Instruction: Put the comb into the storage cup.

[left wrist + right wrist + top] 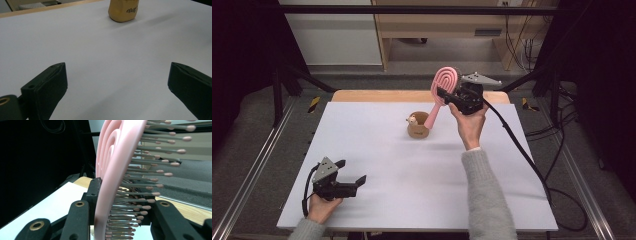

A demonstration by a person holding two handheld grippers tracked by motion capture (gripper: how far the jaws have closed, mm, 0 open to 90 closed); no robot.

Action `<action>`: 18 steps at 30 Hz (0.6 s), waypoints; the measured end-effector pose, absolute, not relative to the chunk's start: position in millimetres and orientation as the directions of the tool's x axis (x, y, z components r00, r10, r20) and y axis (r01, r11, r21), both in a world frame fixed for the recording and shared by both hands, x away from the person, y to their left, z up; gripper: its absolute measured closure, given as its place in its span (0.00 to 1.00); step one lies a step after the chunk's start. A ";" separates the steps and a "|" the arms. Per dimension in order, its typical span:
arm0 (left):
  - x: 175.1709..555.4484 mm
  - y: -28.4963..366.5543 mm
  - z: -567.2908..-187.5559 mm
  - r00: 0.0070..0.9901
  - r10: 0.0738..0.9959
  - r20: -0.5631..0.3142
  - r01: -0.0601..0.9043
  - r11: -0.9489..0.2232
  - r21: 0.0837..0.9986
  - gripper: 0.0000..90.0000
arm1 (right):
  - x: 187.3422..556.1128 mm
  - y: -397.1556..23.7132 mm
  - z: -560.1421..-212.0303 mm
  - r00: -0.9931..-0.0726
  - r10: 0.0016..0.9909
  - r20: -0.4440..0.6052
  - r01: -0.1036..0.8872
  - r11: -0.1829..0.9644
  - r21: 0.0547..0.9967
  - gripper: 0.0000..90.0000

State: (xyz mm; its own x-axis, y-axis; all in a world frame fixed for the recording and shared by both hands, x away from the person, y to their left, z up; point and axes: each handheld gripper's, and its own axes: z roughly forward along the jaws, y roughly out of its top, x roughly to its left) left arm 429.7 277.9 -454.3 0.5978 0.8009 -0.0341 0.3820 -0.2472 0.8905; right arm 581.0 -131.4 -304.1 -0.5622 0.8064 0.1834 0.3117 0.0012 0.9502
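The pink hairbrush [443, 92] is clamped at its head by the right gripper [447, 96]; its handle tip drops into the tan cup [417, 129] below, seemingly beside a small figure. The left gripper [352, 176] gapes, nothing between its jaws.

A fixed camera is looking forward and down from above my side of the white table [377, 165], taking in its whole top. The camera riding on my left gripper [117, 85] is looking low across the table towards the tan cup [123, 10], which the high view is also showing [417, 129]. My right gripper's [120, 202] camera is sitting very close behind the pink brush [117, 170], facing upward and outward.
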 end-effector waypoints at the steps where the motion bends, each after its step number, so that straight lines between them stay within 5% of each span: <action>1: 429.7 277.9 -454.2 0.597 0.801 -0.034 0.381 -0.247 0.891 0.03 | 582.2 -130.7 -303.9 -0.562 0.807 0.183 0.311 0.001 0.950 0.71; 18: 430.5 278.1 -455.0 0.596 0.802 -0.034 0.382 -0.246 0.890 0.03 | 596.3 -123.7 -301.9 -0.543 0.821 0.179 0.312 -0.001 0.950 0.71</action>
State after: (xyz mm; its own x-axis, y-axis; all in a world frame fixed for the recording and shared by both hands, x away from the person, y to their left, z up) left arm 430.5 278.1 -455.0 0.5963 0.8020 -0.0342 0.3825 -0.2465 0.8905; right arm 596.3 -123.7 -301.9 -0.5426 0.8208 0.1789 0.3122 -0.0006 0.9500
